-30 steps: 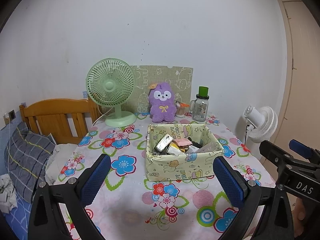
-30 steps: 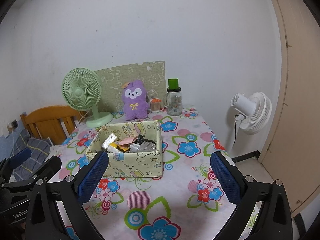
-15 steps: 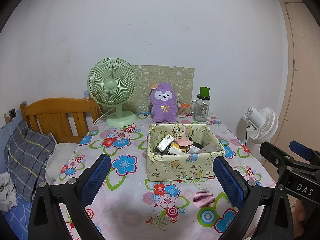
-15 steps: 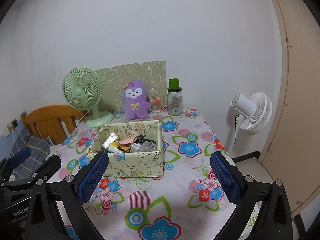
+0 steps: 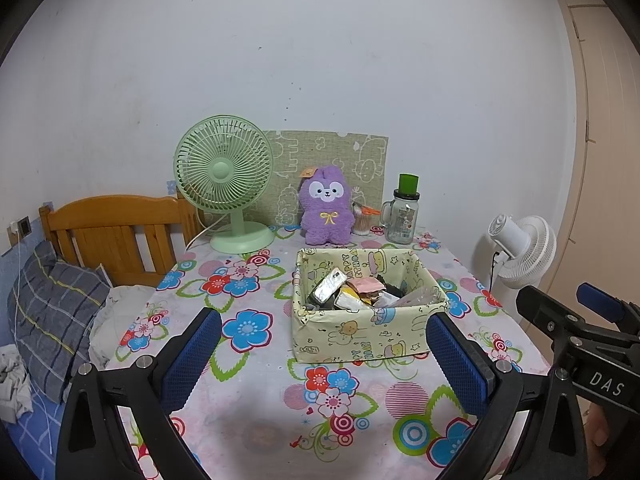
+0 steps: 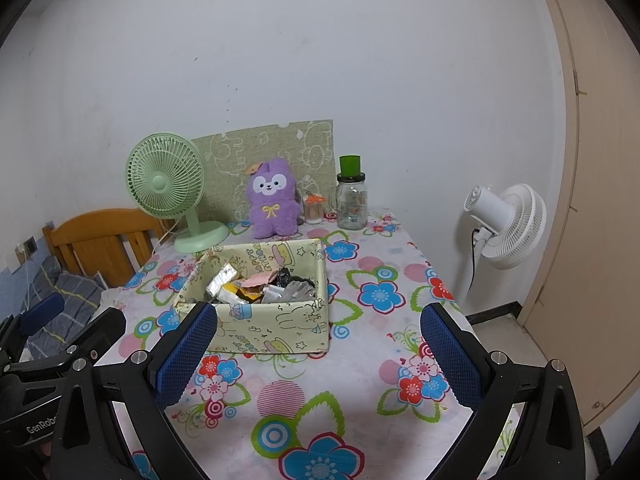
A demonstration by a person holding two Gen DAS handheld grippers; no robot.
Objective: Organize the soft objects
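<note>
A purple plush toy (image 5: pixel 326 210) (image 6: pixel 273 203) sits upright at the back of the flower-patterned table, against a green printed board. In front of it stands a pale yellow fabric box (image 5: pixel 362 340) (image 6: pixel 276 322) holding several foil packets and wrappers. My left gripper (image 5: pixel 324 354) hangs open above the table's near part, short of the box, with nothing between its blue pads. My right gripper (image 6: pixel 320 354) is likewise open and empty, near the box's front right. Each gripper's black frame shows at the edge of the other's view.
A green desk fan (image 5: pixel 224 180) stands back left; a glass jar with a green lid (image 5: pixel 402 216) and a small orange-capped pot (image 6: pixel 313 208) stand back right. A white floor fan (image 6: pixel 508 224) and a door are to the right. A wooden bed headboard (image 5: pixel 108 236) and pillow lie left.
Both views have drifted very slightly; the scene sits a touch lower and nearer in frame. Nothing on the table has moved and both grippers stay open.
</note>
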